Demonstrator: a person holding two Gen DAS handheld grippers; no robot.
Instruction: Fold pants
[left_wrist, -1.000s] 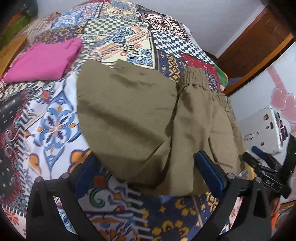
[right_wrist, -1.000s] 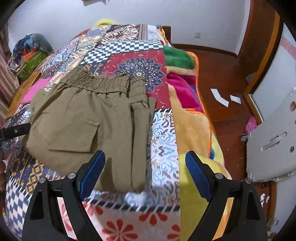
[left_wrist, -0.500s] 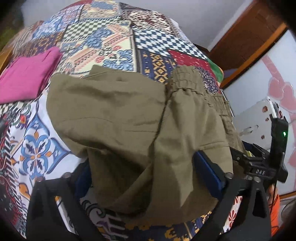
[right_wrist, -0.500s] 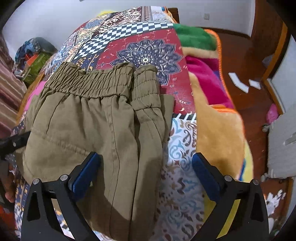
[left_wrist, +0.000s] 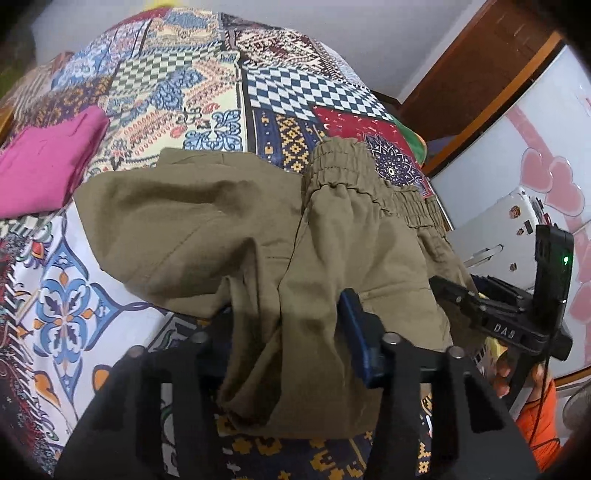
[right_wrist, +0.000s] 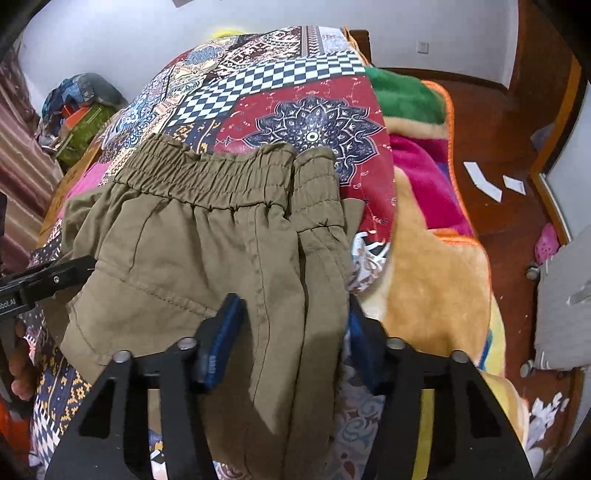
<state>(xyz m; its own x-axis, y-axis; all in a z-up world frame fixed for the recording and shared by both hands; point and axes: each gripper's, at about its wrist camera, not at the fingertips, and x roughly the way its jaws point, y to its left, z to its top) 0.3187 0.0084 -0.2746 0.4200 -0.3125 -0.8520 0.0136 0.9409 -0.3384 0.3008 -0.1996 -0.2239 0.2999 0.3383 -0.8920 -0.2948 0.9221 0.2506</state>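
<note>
The olive-green cotton pants with an elastic waistband (left_wrist: 236, 229) lie partly folded on the bed's patchwork-print quilt (left_wrist: 207, 85), waistband toward the far edge. The left hand-held gripper (left_wrist: 288, 332) is clamped on a bunched fold of their near edge; the right hand-held gripper (right_wrist: 291, 332) pinches the doubled fabric on the waistband side. A folded magenta garment (left_wrist: 44, 162) rests well apart.

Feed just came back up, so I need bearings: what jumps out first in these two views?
The olive pants fill both views, bunched between the fingers of the left gripper and the right gripper, waistband on the far side. Under them lies a loud patchwork bedspread. A folded pink garment sits far left in the left view.
</note>
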